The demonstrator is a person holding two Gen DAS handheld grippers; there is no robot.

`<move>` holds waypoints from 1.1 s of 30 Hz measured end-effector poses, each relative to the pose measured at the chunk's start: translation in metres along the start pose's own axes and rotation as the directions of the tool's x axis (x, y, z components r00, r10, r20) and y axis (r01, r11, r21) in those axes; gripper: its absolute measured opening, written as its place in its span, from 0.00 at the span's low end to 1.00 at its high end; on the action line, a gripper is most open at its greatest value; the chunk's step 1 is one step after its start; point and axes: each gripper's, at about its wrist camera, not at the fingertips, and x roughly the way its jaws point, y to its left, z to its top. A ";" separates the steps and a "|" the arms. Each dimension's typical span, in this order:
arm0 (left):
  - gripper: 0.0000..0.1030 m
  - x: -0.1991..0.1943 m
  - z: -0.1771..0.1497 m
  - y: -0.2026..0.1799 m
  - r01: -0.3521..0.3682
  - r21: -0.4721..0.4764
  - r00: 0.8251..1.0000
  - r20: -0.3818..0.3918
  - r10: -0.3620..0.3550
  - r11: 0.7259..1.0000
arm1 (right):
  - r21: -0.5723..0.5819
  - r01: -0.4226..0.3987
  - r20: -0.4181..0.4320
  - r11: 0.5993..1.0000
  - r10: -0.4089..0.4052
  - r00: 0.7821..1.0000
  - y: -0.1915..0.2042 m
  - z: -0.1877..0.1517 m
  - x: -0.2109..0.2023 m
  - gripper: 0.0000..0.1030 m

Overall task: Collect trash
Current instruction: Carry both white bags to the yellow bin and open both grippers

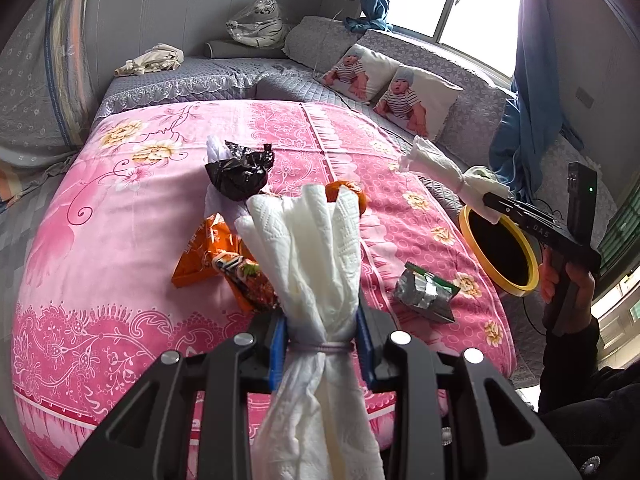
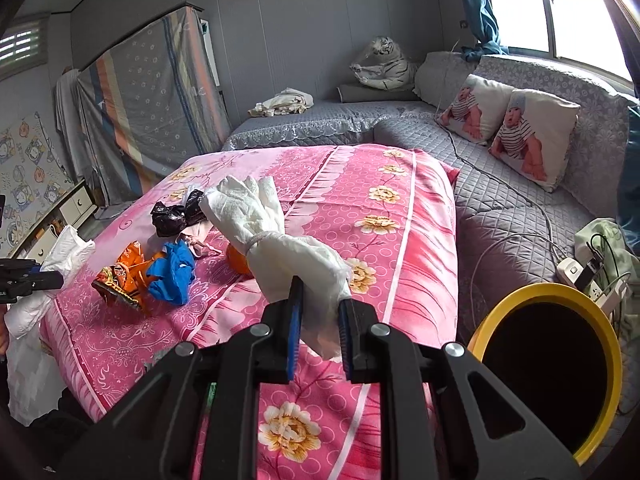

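Note:
My left gripper (image 1: 322, 354) is shut on a white paper-towel bundle (image 1: 316, 248) tied with a band, held above the pink bedspread (image 1: 120, 264). My right gripper (image 2: 318, 328) is shut on a second white paper-towel bundle (image 2: 276, 236); in the left wrist view it (image 1: 496, 204) hangs over the yellow-rimmed bin (image 1: 500, 250). The bin (image 2: 548, 364) stands beside the bed at lower right. On the bed lie a black plastic bag (image 1: 240, 172), an orange snack wrapper (image 1: 212, 256), a silver-green wrapper (image 1: 426, 292), an orange fruit (image 2: 238, 260) and a blue wad (image 2: 172, 272).
A grey quilted sofa (image 2: 500, 216) with two baby-print pillows (image 2: 532, 144) wraps around the bed. A power strip and cables (image 2: 580, 272) lie next to the bin. A plush tiger (image 2: 384, 64) and crumpled cloth (image 2: 280, 104) sit at the back.

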 end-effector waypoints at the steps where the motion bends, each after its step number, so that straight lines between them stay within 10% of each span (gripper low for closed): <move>1: 0.26 0.003 0.003 -0.004 0.006 0.006 1.000 -0.002 -0.006 1.000 | 0.008 0.008 0.004 1.000 -0.008 1.000 -0.004 0.000 -0.002 0.15; 17: 0.26 0.066 0.043 -0.080 0.146 0.111 0.988 -0.065 -0.140 0.983 | 0.178 0.125 0.058 0.976 -0.137 0.989 -0.075 -0.015 -0.040 0.15; 33: 0.27 0.135 0.091 -0.177 0.290 0.203 0.956 -0.116 -0.271 0.935 | 0.353 0.321 0.084 0.879 -0.372 0.924 -0.144 -0.039 -0.086 0.15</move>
